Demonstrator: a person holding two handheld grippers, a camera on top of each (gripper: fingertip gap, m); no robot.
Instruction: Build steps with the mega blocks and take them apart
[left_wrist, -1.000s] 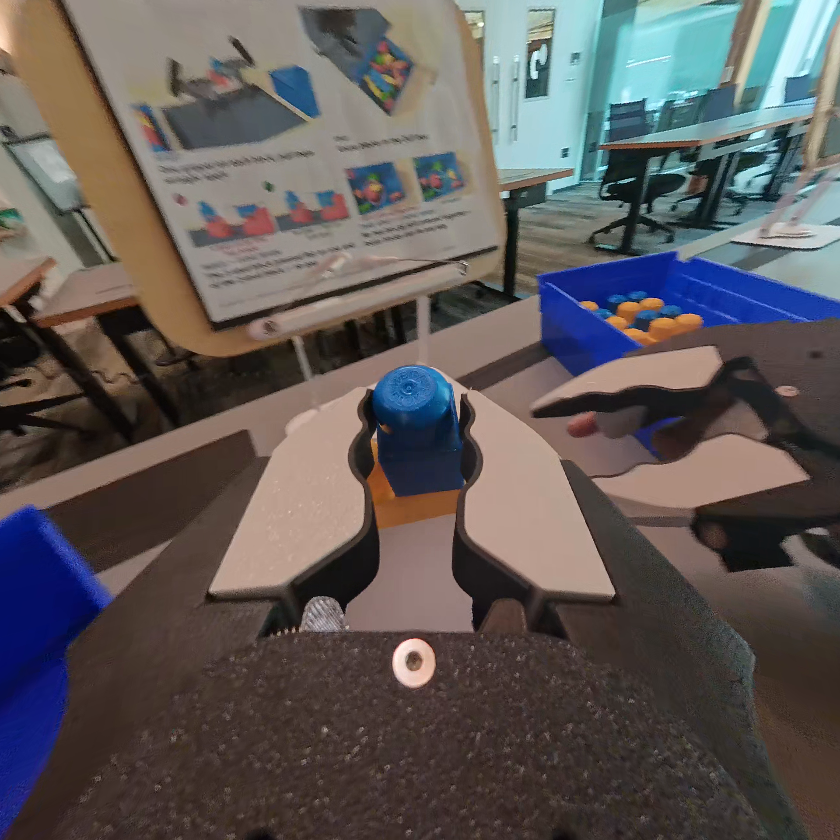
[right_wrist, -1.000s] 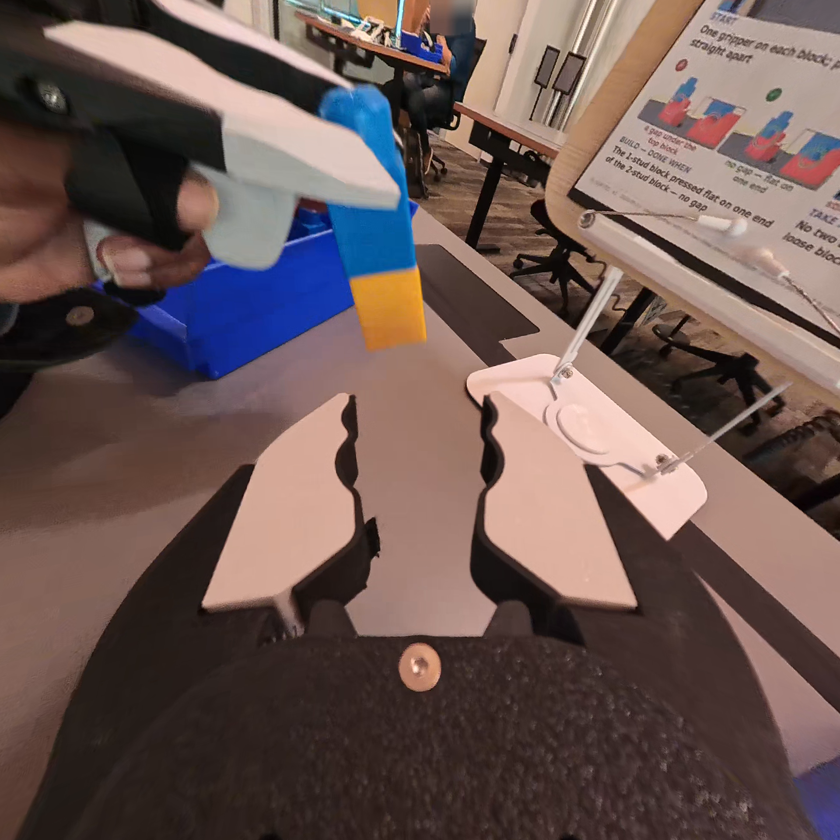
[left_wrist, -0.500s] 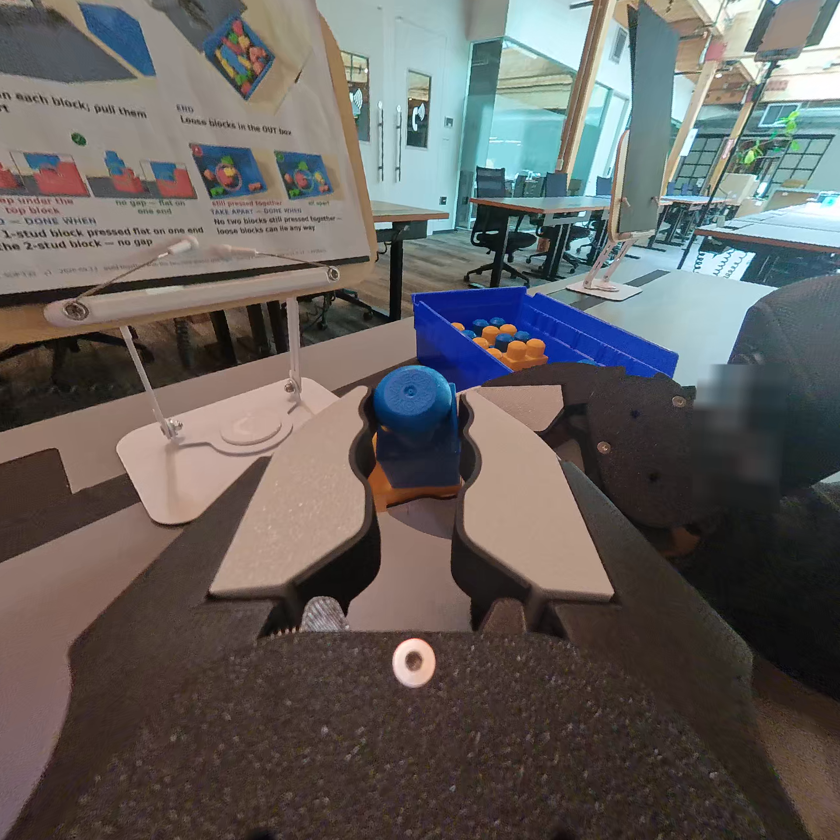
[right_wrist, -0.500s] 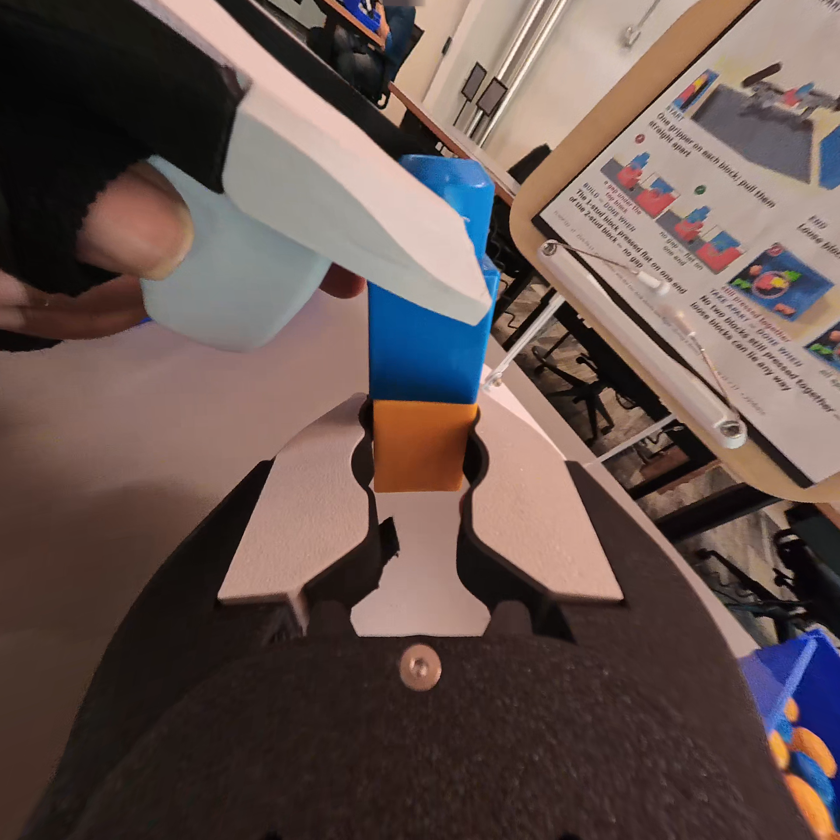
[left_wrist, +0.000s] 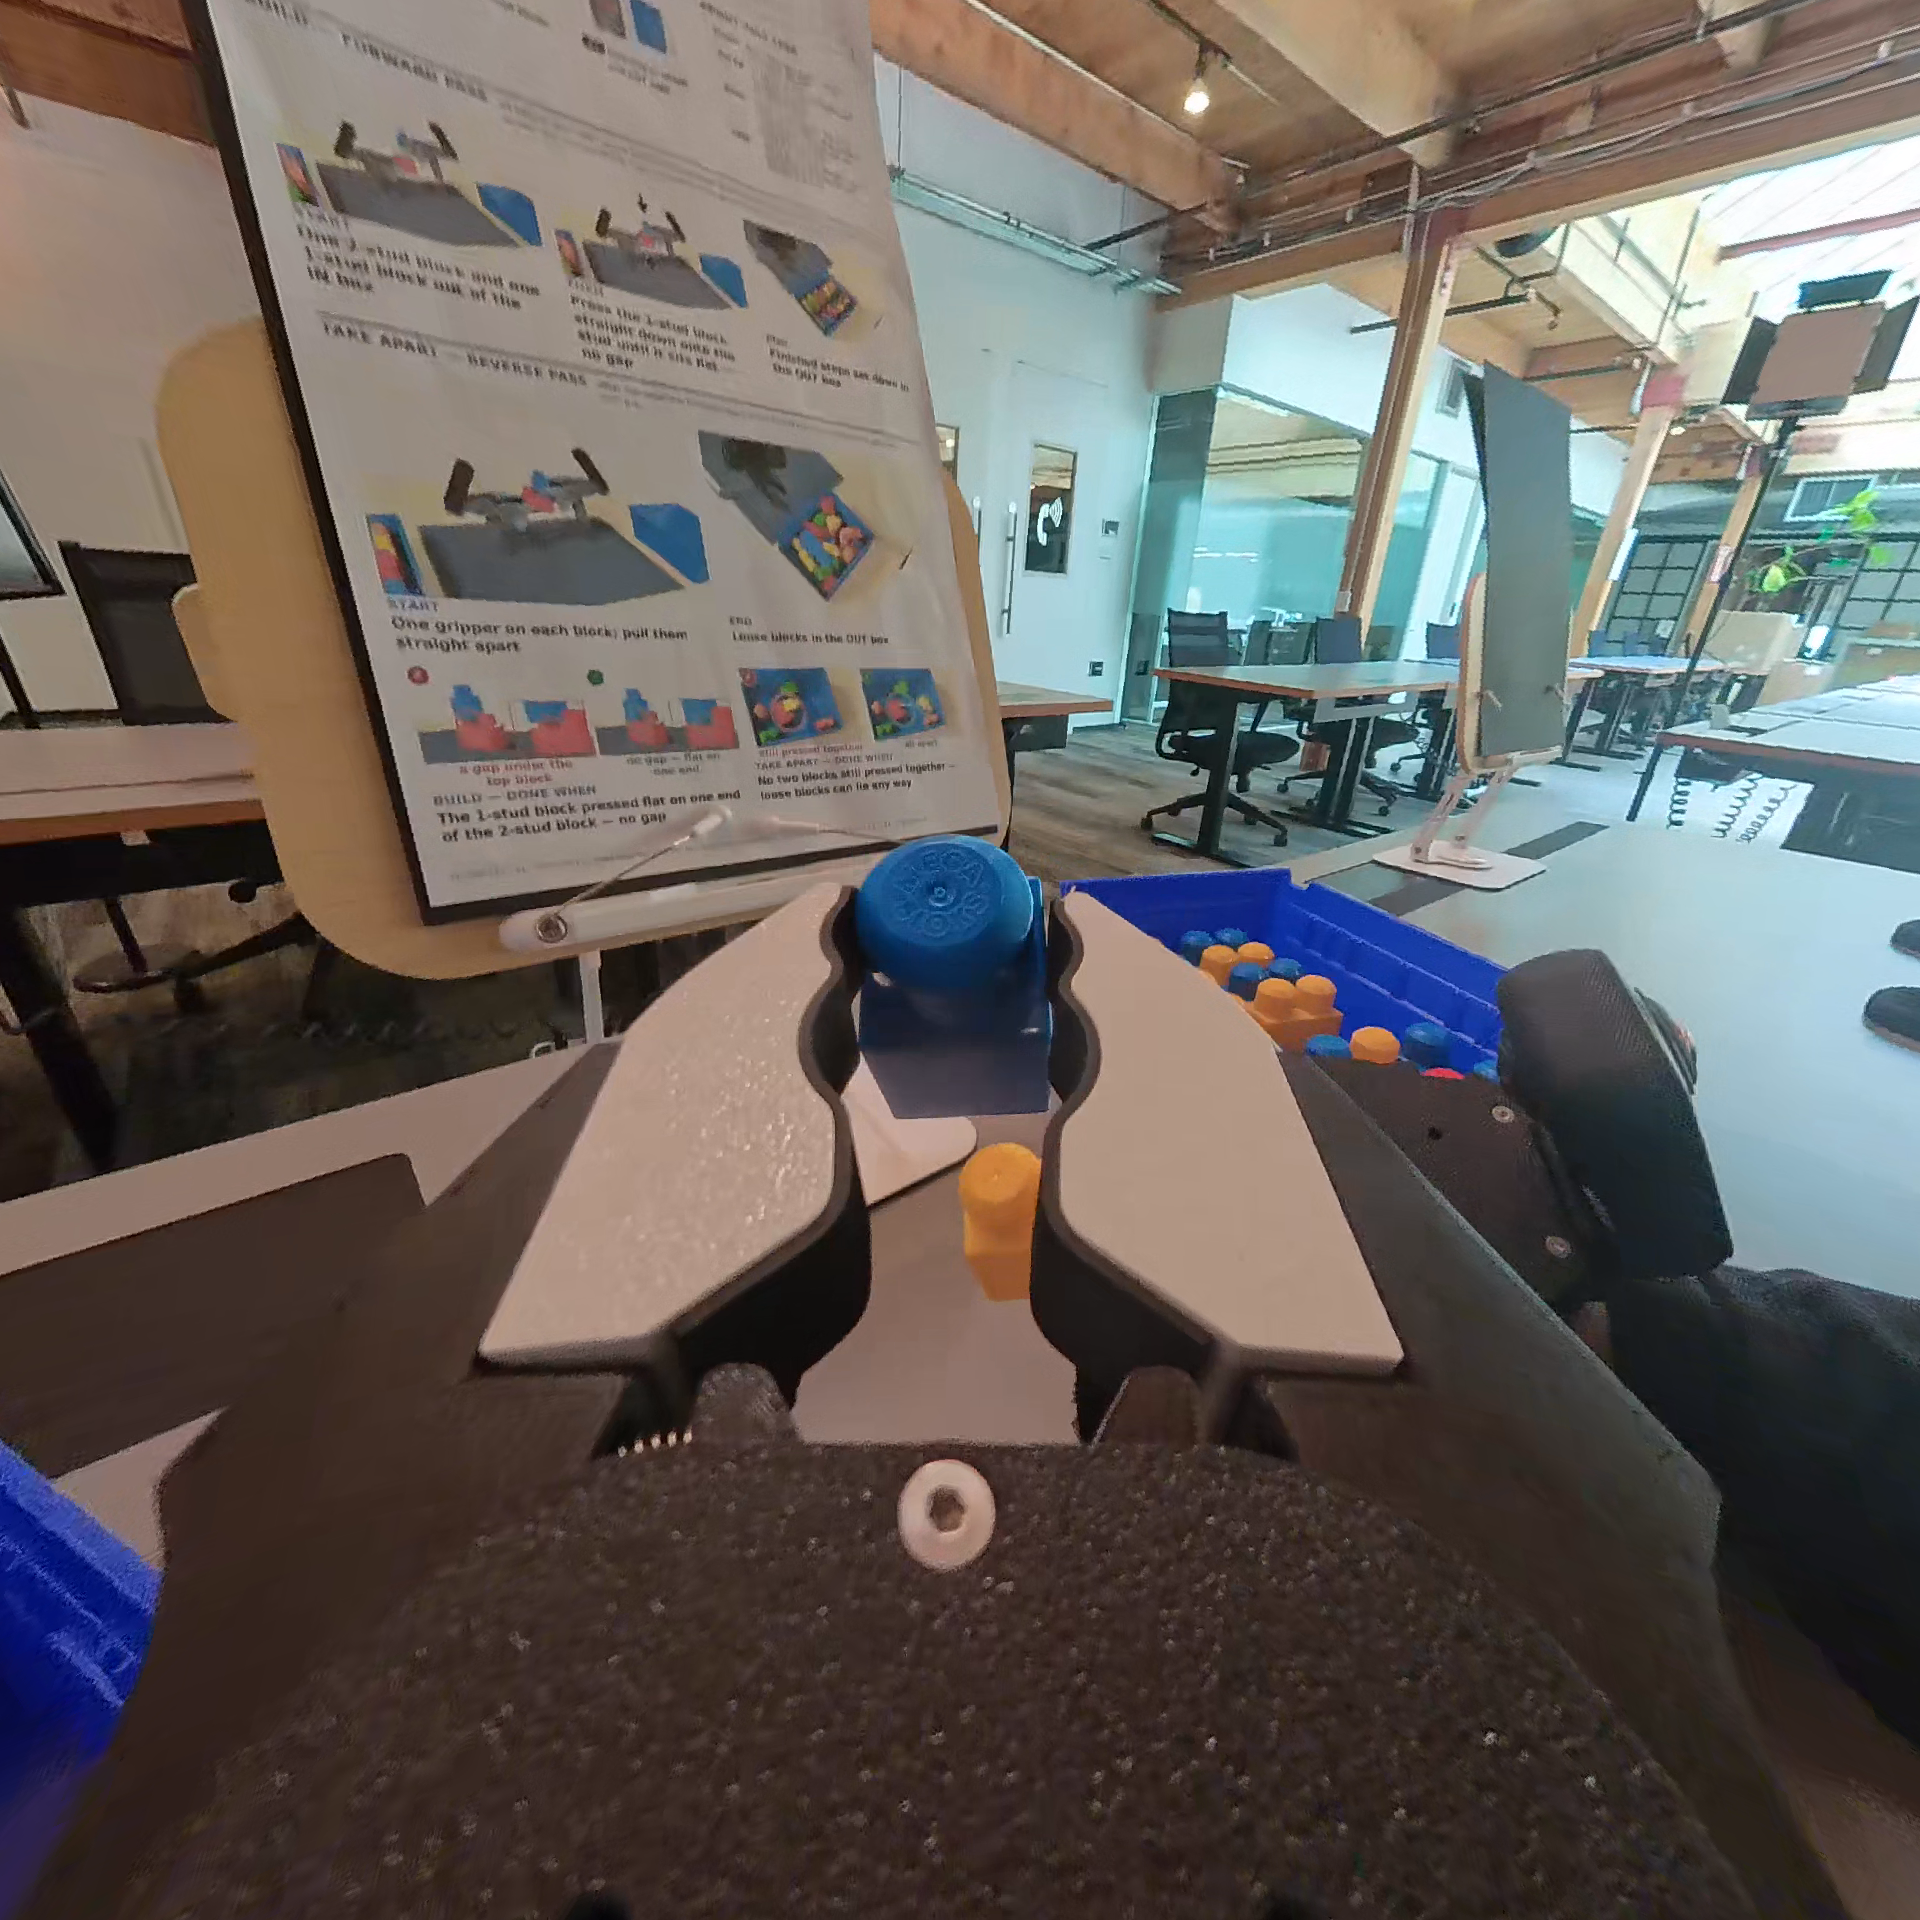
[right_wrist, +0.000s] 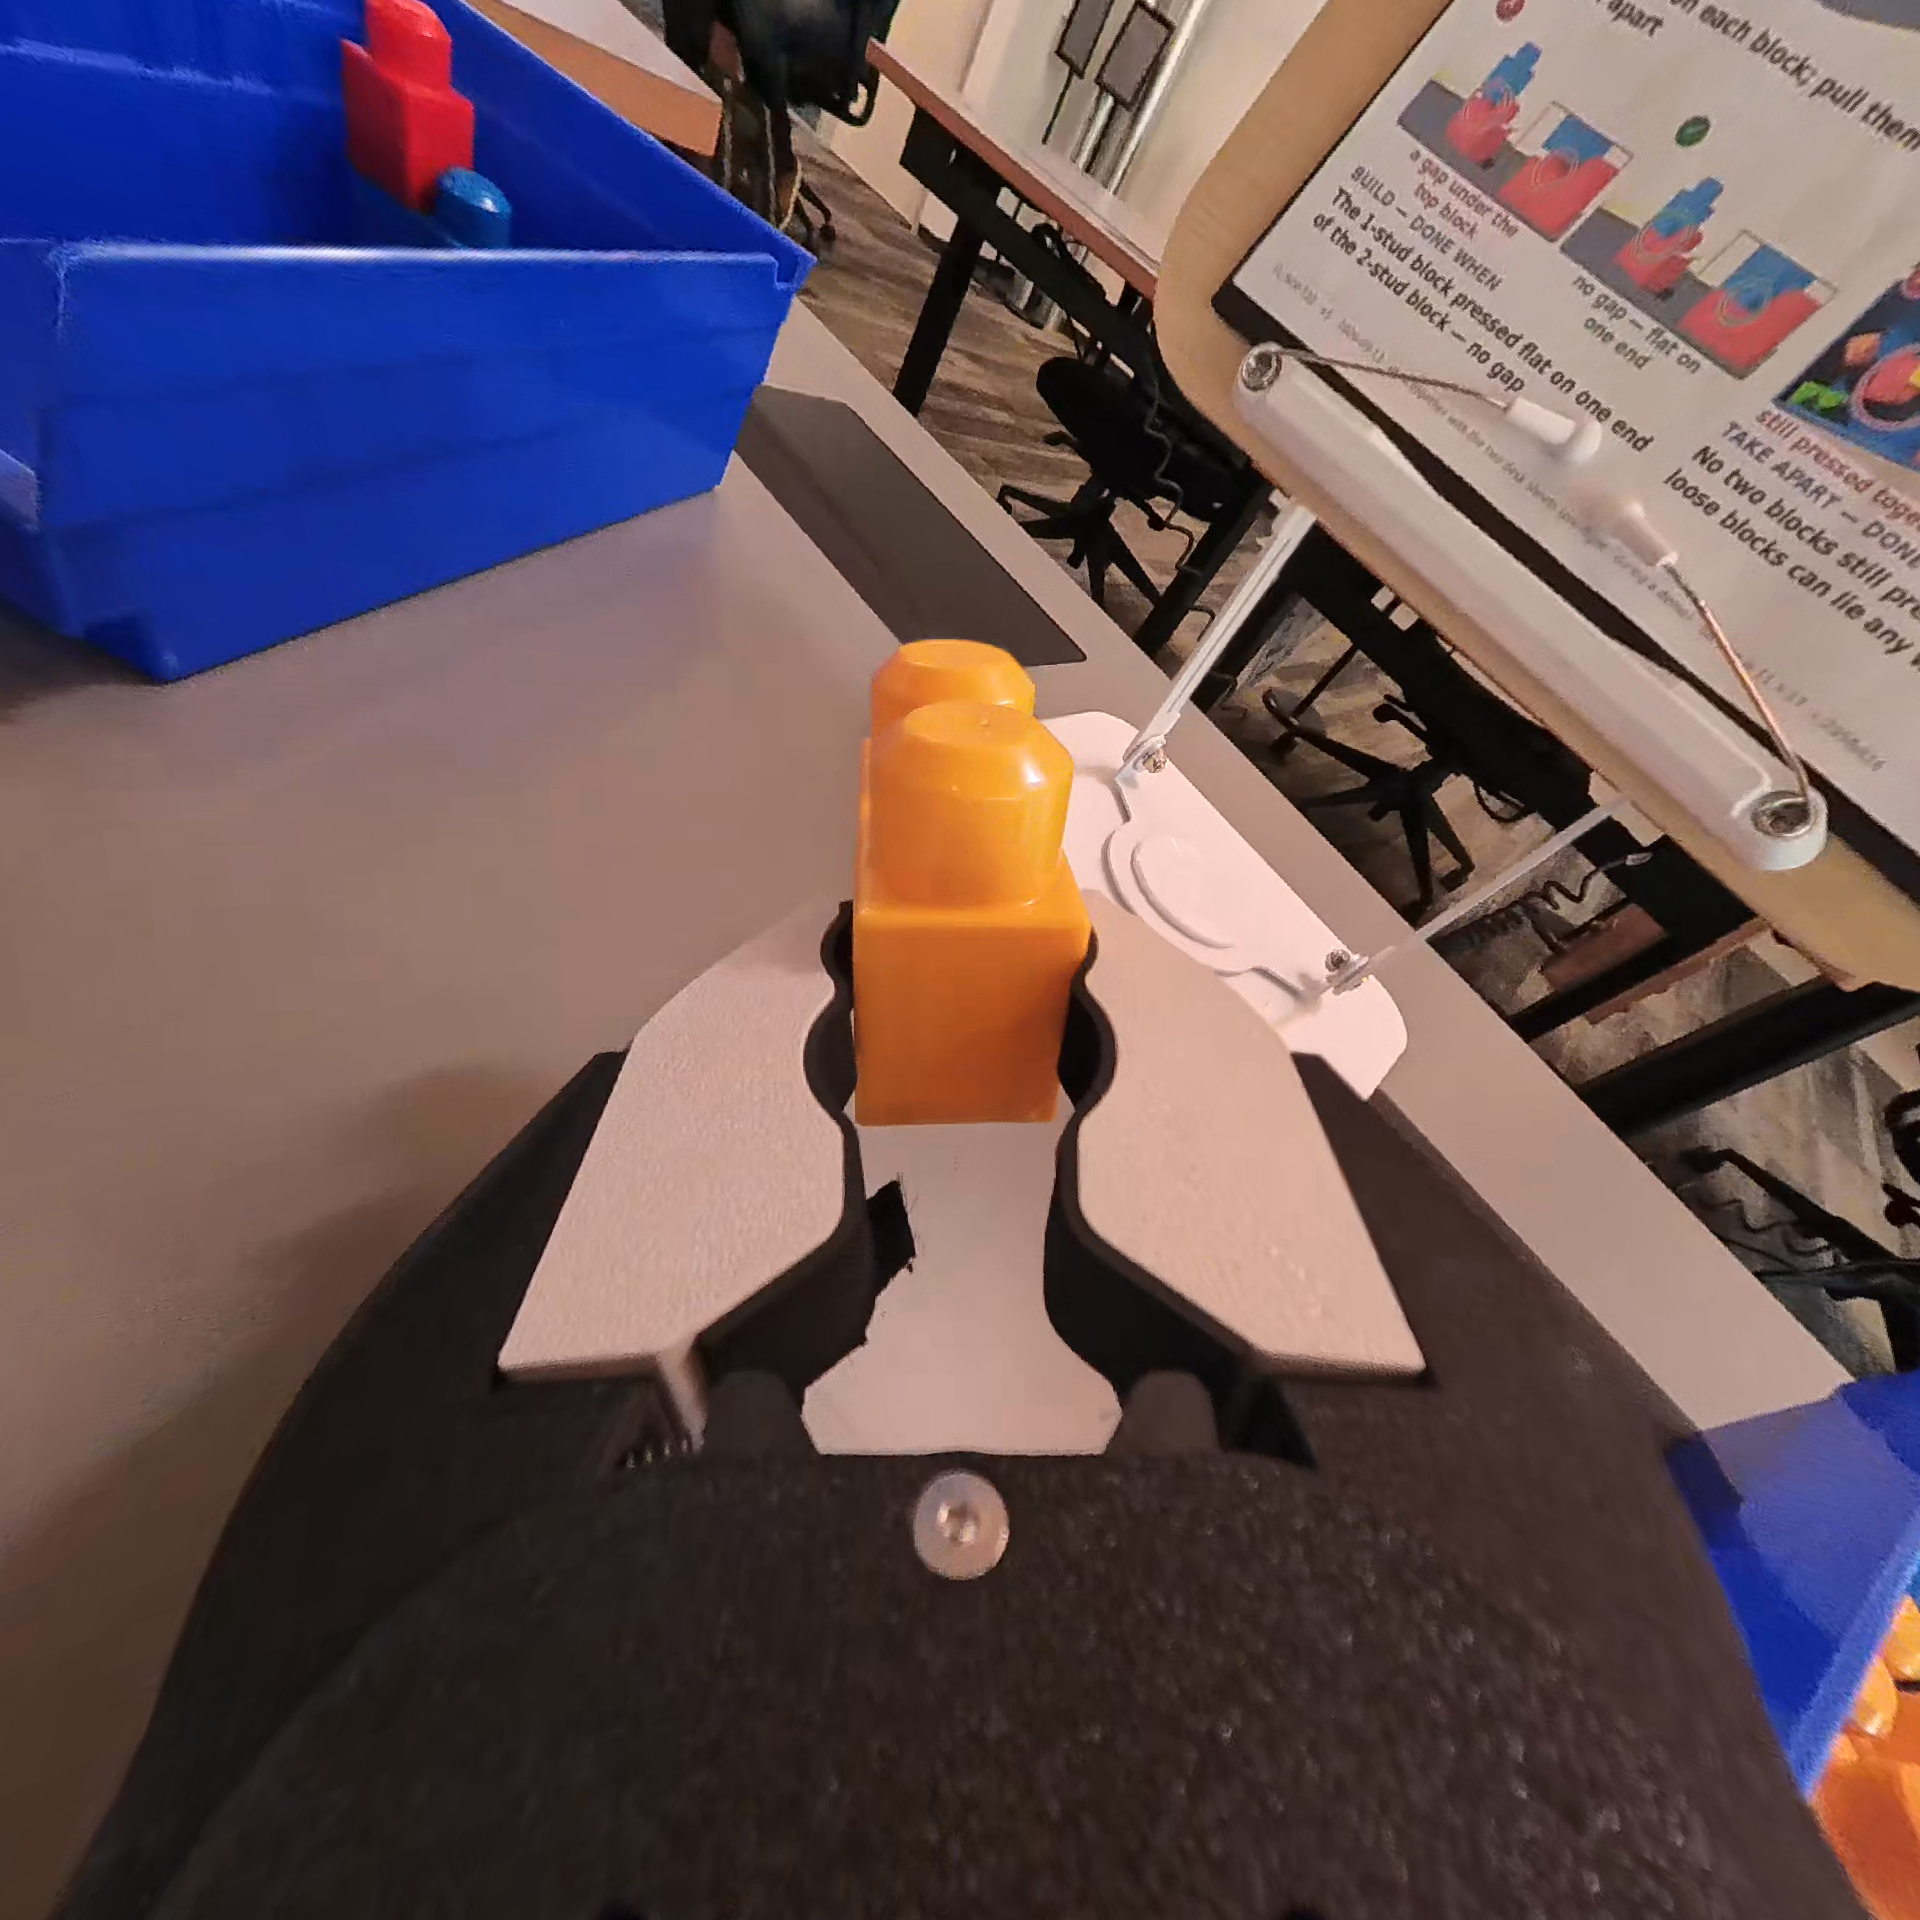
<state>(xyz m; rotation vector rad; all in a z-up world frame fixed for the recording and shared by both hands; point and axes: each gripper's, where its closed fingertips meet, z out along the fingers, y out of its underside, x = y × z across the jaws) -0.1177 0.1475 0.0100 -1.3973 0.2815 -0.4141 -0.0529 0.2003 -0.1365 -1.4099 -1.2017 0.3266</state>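
- The grey table (right_wrist: 364, 883) runs under both my tongs, with a dark mat (left_wrist: 208, 1247) on its near left in the left wrist view.
- A tan board (left_wrist: 239, 644) carrying an instruction sheet (left_wrist: 582, 468) stands at the far edge of the table on a white stand (right_wrist: 1226, 894); the stand's foot lies just right of my right tongs' tips.
- In the right wrist view a blue bin (right_wrist: 364, 343) sits far left on the table, with a red block (right_wrist: 405, 114) and a blue stud showing inside.
- In the left wrist view another blue bin (left_wrist: 1382, 935) sits far right, holding loose blue and orange blocks (left_wrist: 1288, 1003).
- A blue corner (right_wrist: 1797, 1558) with something orange below it shows at the near right edge of the right wrist view; I cannot tell what it is.
- My left tongs (left_wrist: 951, 997) are narrow, clamped on the blue block (left_wrist: 961, 1023) by its sides, stud facing the camera, raised off the table.
- My right tongs (right_wrist: 961, 1013) are narrow too, gripping the orange block (right_wrist: 961, 935) by its body, its two studs up, one behind the other.
- In the left wrist view that orange block (left_wrist: 1000, 1231) shows low between my left fingers, below the blue block and apart from it.
- The body of my right tongs sits at the right of the left wrist view, my gloved hand (left_wrist: 1766, 1455) behind it.
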